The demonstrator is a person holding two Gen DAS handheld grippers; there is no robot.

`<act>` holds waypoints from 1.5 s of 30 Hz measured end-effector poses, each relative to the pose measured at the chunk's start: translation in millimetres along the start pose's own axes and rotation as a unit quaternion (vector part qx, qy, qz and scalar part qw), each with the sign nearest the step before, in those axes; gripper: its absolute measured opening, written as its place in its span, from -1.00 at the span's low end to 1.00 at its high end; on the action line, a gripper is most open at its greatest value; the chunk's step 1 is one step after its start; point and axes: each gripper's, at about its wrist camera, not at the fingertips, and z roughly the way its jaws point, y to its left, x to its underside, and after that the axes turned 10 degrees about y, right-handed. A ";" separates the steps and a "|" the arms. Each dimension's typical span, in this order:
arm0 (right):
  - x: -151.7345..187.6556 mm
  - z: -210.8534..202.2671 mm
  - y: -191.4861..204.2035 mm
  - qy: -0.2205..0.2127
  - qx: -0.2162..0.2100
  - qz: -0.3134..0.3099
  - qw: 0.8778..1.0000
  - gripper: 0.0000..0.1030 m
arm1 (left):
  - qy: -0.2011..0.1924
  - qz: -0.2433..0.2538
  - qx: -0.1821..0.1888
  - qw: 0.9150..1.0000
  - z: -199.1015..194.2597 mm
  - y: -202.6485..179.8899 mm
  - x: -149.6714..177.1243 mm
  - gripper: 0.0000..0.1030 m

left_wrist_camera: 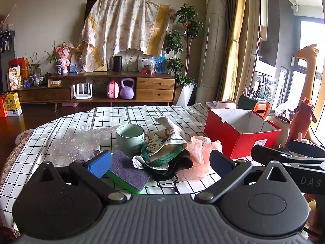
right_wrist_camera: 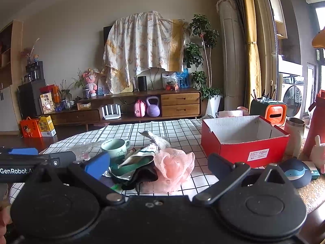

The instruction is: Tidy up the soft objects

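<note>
My left gripper (left_wrist_camera: 160,162) hangs low over the near edge of the white black-grid tablecloth (left_wrist_camera: 113,116), its blue-padded fingers spread wide with nothing between them. My right gripper (right_wrist_camera: 158,162) is just as wide apart and empty, just off the cloth.

The soft things sit in one heap dead ahead, at twelve o'clock from both cameras. In the left wrist view the purple-and-green scouring sponge (left_wrist_camera: 127,171) lies nearest, touching my left pad (left_wrist_camera: 99,163). Behind it at eleven o'clock stands the pale green ceramic mug (left_wrist_camera: 130,139). Draped against the mug is a printed white cloth with a green band (left_wrist_camera: 162,142), over a crumpled black fabric piece (left_wrist_camera: 172,166). At one o'clock of that heap rests the pink mesh bath pouf (left_wrist_camera: 200,154), touching the black fabric. A sheet of clear bubble wrap (left_wrist_camera: 77,142) lies at ten o'clock.

The open red cardboard box with a white inside (right_wrist_camera: 243,140) sits at two o'clock, apart from the heap; I see nothing inside it.
</note>
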 end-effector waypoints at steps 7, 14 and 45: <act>-1.8 1.7 3.2 0.003 -0.003 -0.002 1.000 0.99 | 0.002 -0.001 -0.001 1.000 0.4 0.7 0.8 1.00; -7.8 6.5 11.3 0.008 -0.008 -0.013 1.000 0.99 | 0.013 -0.004 0.001 1.000 9.5 6.4 -2.4 1.00; -30.2 142.1 -22.4 0.123 -0.007 -0.071 0.990 0.98 | 0.063 -0.118 -0.110 0.985 136.2 157.2 -46.4 1.00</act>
